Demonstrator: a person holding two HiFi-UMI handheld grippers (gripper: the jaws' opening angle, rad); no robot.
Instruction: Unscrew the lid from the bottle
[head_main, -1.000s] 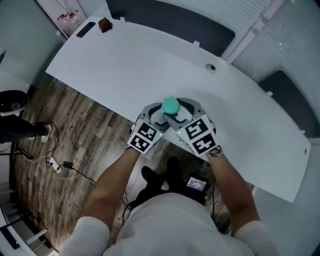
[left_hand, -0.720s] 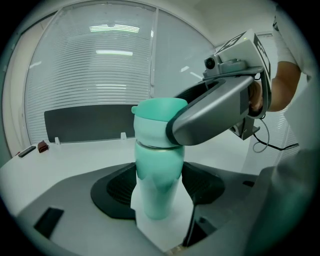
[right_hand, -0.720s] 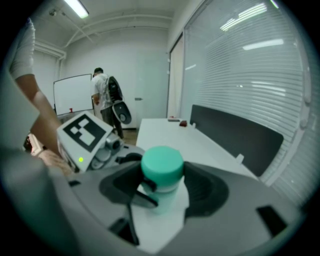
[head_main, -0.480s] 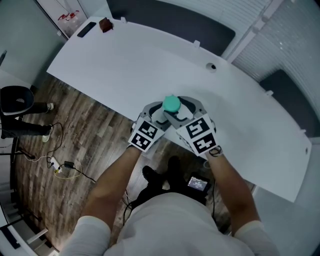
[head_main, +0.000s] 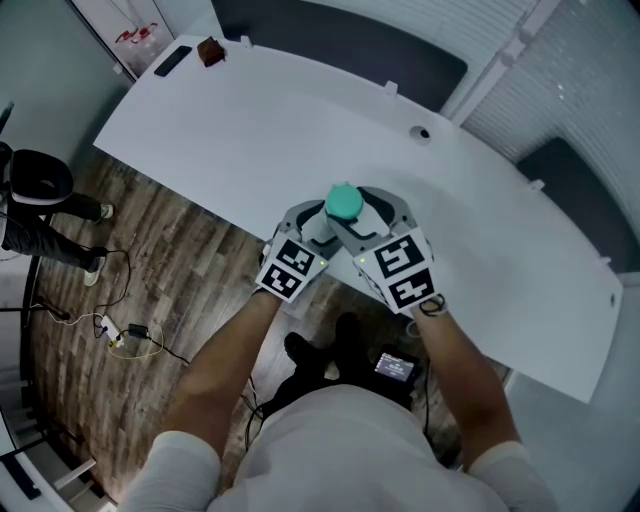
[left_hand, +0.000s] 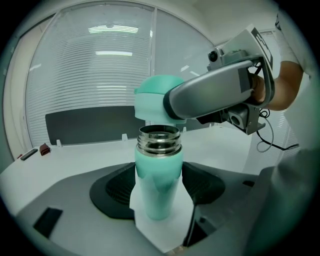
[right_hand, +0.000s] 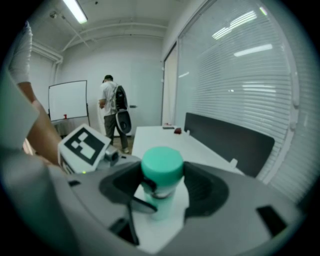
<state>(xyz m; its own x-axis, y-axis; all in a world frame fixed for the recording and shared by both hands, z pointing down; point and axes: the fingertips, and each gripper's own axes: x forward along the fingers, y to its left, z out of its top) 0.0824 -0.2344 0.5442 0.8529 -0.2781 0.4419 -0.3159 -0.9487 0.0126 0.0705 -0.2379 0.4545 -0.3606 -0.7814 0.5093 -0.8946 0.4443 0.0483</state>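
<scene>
Nudged only slightly from a second ago, my right gripper (right_hand: 161, 196) clamps the mint-green lid (left_hand: 152, 102) just above the bare steel threads of the glossy mint-green bottle (left_hand: 159, 167), which my left gripper (left_hand: 158, 200) grips upright over the white table's (head_main: 250, 120) near edge.
</scene>
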